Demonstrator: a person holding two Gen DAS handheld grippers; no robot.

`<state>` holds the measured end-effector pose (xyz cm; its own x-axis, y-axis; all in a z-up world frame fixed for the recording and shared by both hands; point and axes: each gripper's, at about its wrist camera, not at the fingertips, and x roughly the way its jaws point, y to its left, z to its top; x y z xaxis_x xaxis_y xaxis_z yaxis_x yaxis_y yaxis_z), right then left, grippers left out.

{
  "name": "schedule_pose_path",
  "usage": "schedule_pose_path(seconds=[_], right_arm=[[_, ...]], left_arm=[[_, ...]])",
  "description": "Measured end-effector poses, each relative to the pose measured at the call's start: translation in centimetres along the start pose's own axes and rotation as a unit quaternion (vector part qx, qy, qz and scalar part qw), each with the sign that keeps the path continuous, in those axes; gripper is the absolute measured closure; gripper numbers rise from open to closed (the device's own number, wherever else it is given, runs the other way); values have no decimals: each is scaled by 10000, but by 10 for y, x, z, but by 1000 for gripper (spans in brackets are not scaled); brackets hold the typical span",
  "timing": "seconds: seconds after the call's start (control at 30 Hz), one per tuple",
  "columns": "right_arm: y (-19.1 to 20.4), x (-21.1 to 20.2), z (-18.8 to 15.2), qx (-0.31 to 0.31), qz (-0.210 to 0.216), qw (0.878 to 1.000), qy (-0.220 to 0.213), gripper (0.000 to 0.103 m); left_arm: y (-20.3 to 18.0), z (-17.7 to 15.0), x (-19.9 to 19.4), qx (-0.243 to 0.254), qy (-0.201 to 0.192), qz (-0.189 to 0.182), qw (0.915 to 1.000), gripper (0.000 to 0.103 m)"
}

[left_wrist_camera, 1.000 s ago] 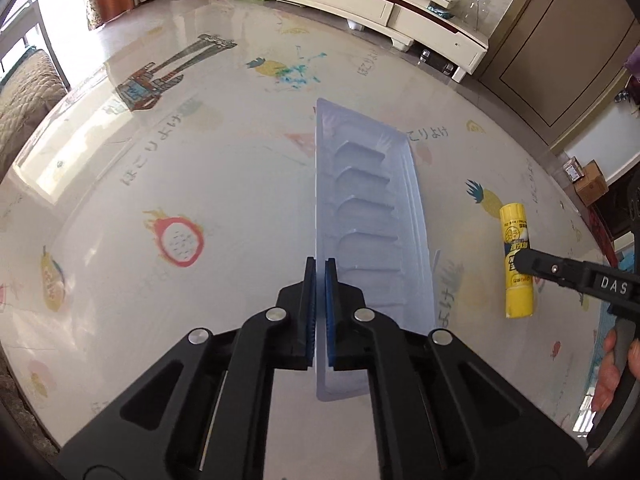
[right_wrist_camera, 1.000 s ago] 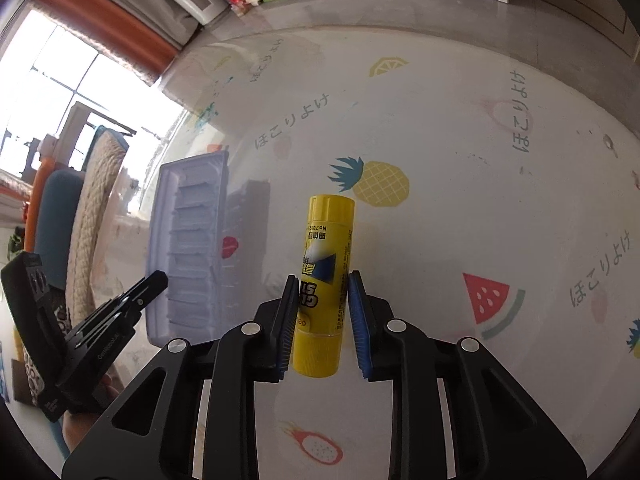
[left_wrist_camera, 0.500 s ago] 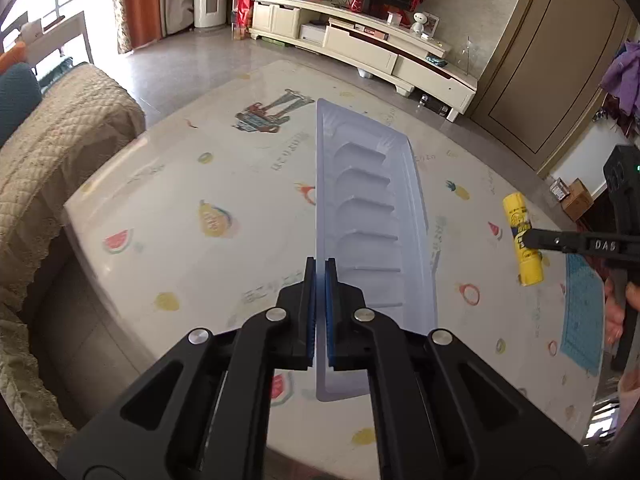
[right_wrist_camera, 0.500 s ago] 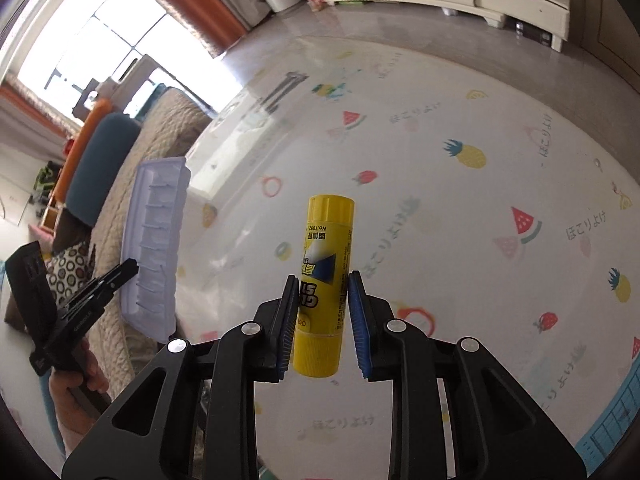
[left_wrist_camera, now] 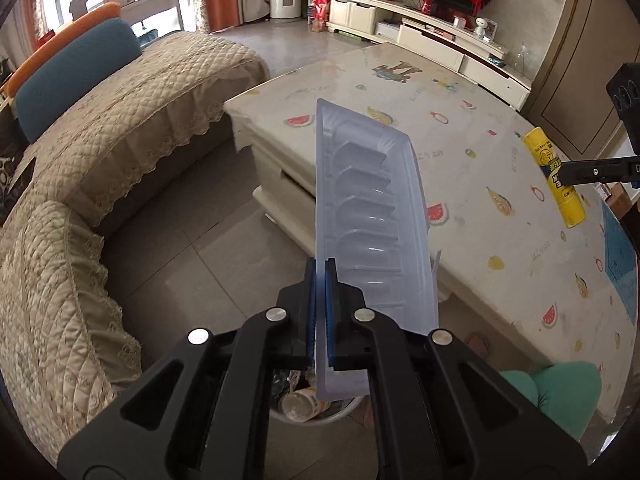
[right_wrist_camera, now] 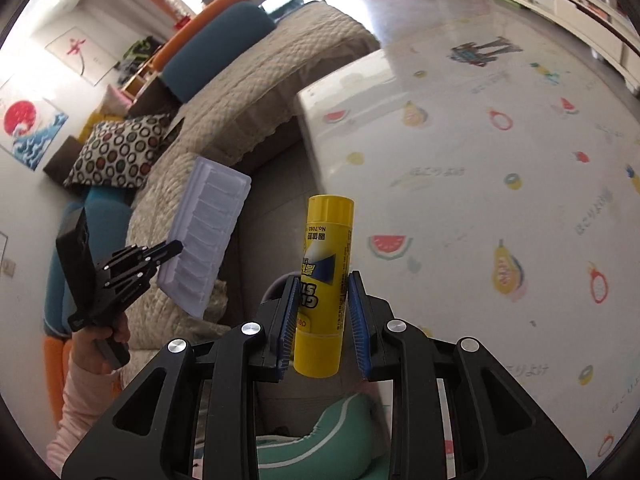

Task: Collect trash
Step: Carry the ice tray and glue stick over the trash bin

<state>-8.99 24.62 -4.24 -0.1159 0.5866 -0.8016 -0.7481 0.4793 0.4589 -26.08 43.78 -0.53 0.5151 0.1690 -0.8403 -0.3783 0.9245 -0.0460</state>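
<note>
My left gripper (left_wrist_camera: pixel 320 276) is shut on the edge of a clear plastic blister tray (left_wrist_camera: pixel 372 216) and holds it in the air above the floor beside the table. A trash bin (left_wrist_camera: pixel 308 404) with litter in it shows below, partly hidden by the fingers. My right gripper (right_wrist_camera: pixel 322 292) is shut on a yellow glue stick (right_wrist_camera: pixel 324 276), held upright above the table's near edge. The glue stick (left_wrist_camera: pixel 554 176) and right gripper tip show at the right of the left wrist view. The tray (right_wrist_camera: pixel 204 236) and left gripper (right_wrist_camera: pixel 136 264) show at the left of the right wrist view.
A low table (left_wrist_camera: pixel 500 184) with a fruit-print cover fills the right. A quilted beige sofa (left_wrist_camera: pixel 100 152) curves round the left, with cushions (right_wrist_camera: pixel 116 152). A green cushion (left_wrist_camera: pixel 560 392) lies below the table edge. A TV cabinet (left_wrist_camera: pixel 432 40) stands at the back.
Both grippers have lifted and pulled back from the table with their objects. The left one now hangs over the floor and the bin, and the sofa has come into view.
</note>
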Motion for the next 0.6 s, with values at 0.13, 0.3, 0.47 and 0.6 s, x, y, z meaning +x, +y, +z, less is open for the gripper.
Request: schedule_pose_path(seconds=[0.13, 0.3, 0.47, 0.6], right_arm=[[30, 50, -10, -177, 253, 9989, 364, 77], [52, 123, -26, -303, 405, 9947, 895, 77], [60, 187, -47, -423, 388, 9913, 1184, 77], [62, 233, -55, -429, 281, 9872, 1507, 77]], left_arm=[[28, -37, -6, -253, 91, 105, 9996, 101], [53, -83, 5, -490, 330, 171, 9981, 101], [75, -123, 39, -843, 719, 82, 9938, 101], [83, -144, 73, -976, 954, 97, 9906, 101]])
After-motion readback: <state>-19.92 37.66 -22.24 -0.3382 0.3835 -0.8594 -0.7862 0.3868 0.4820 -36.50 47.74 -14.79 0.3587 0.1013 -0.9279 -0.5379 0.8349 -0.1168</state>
